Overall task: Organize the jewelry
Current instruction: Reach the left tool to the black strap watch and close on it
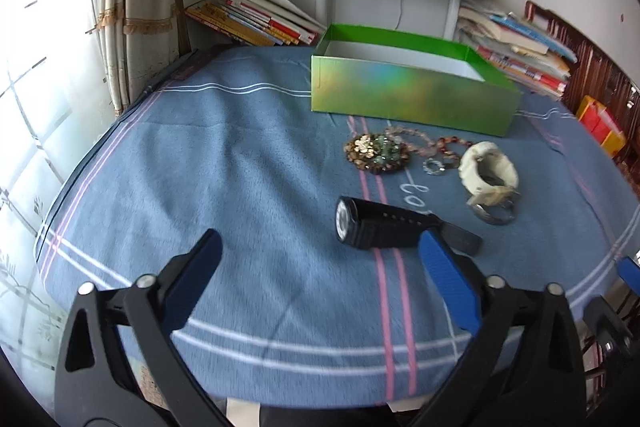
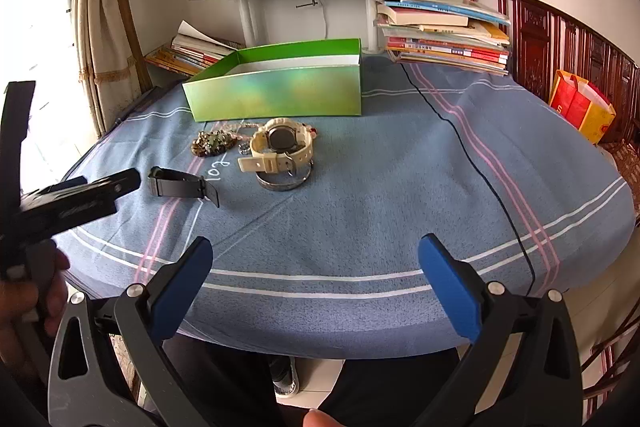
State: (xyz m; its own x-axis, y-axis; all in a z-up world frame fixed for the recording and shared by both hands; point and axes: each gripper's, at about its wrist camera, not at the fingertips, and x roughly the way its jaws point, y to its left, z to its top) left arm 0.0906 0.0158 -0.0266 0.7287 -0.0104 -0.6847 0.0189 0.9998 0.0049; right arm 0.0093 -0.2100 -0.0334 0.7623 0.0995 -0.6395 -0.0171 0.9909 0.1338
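A: Why is the blue striped cloth (image 2: 360, 211) spread over the whole table?

B: Likely to give the small pieces a soft, plain ground so they stay put and show up. The green box (image 2: 276, 95) stands open at the far side, its white inside bare as far as I can see, so it reads as the place everything is meant to go.

A: And the jewelry?

B: All gathered just in front of the box. The black watch (image 1: 376, 227) lies nearest, on its side, strap trailing right. Farther right is the white watch (image 2: 280, 147), sitting on a metal bangle (image 2: 284, 181). Left of it is the beaded cluster (image 1: 376, 153) with pink beads (image 1: 412, 139) behind; whether those strands are tangled, the blur won't let me say.

A: The tools?

B: The left gripper (image 1: 320, 279) is spread wide, empty, aimed down with the black watch just ahead of its right finger, probably lining up to take it first. The right gripper (image 2: 316, 287) is released too, holding nothing, hanging back over the near edge.
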